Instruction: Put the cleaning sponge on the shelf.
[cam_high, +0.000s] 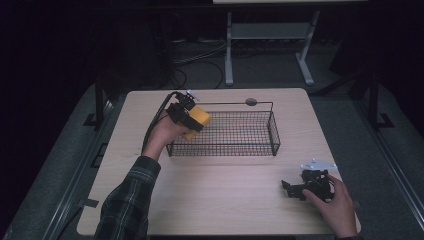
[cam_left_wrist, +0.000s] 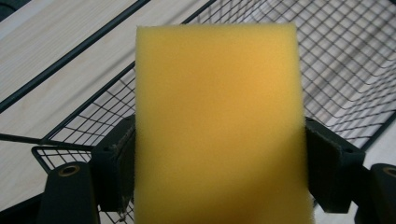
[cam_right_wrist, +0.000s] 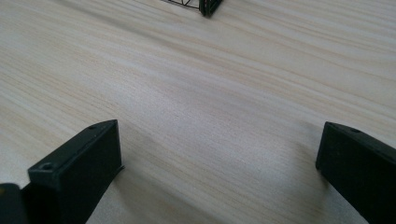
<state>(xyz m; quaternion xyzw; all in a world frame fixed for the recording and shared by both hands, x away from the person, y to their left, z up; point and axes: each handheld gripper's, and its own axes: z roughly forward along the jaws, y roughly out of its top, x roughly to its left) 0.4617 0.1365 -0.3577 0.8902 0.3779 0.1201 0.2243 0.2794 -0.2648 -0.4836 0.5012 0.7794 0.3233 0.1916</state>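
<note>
A yellow sponge block (cam_high: 197, 123) hangs at the left end of the black wire basket (cam_high: 240, 142), over its rim. My left gripper (cam_high: 190, 120) is shut on it. In the left gripper view the sponge (cam_left_wrist: 217, 126) stands between both black pads (cam_left_wrist: 329, 163), which press its sides, with the basket mesh (cam_left_wrist: 345, 65) below and behind. My right gripper (cam_high: 292, 189) rests low over the table at the front right, jaws wide apart. In the right gripper view its fingers (cam_right_wrist: 79, 168) stand apart with bare wood between them.
The light wooden table (cam_high: 220, 200) has open room in front of the basket. A round grey grommet (cam_high: 251, 102) sits at the table's back edge. A corner of the basket (cam_right_wrist: 208, 7) shows far ahead of the right gripper. A white desk frame (cam_high: 270, 45) stands behind the table.
</note>
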